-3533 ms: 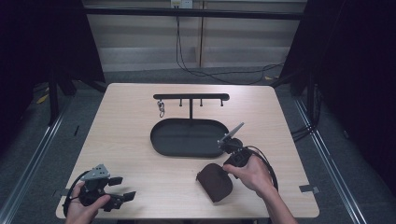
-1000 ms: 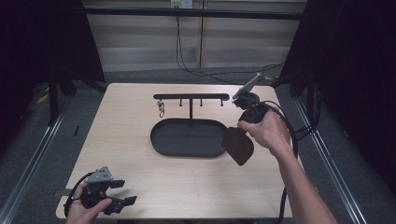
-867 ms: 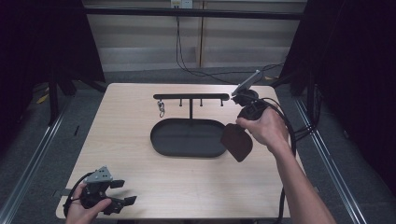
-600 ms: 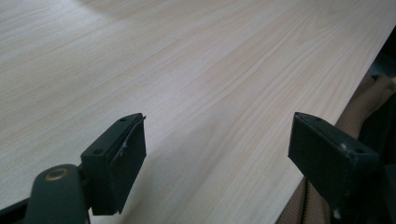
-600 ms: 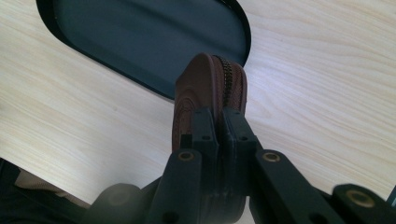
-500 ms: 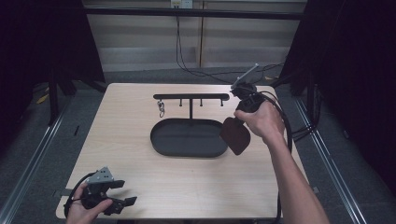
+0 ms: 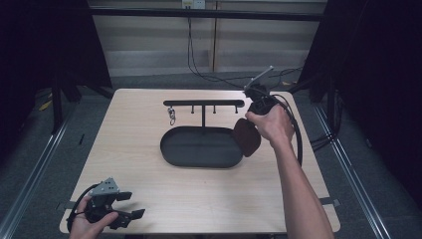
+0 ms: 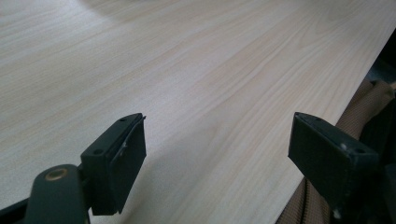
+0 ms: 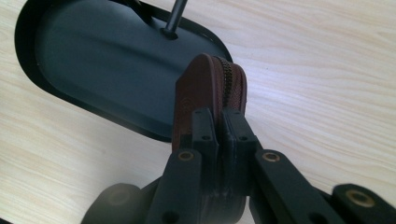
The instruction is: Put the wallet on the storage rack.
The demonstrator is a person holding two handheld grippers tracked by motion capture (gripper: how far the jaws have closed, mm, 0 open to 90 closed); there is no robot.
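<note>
Left tool (image 7: 130, 215), at seven o'clock on the desk (image 7: 149, 134), rests with jaws spread and empty. At centre lies the black oval tray (image 7: 171, 153), its hook rack (image 7: 204, 103) at twelve o'clock. Right tool (image 9: 218, 123), jaws pinching the brown zipped pouch (image 7: 247, 137) at the tray's three o'clock rim; judged best practice is keeping the pinch firm and the pouch hanging plumb while lowering it past the rim.

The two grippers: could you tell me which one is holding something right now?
The right gripper, raised beside the black tray, is shut on the brown zipped pouch. The left gripper sits open and empty at the table's near corner.
</note>
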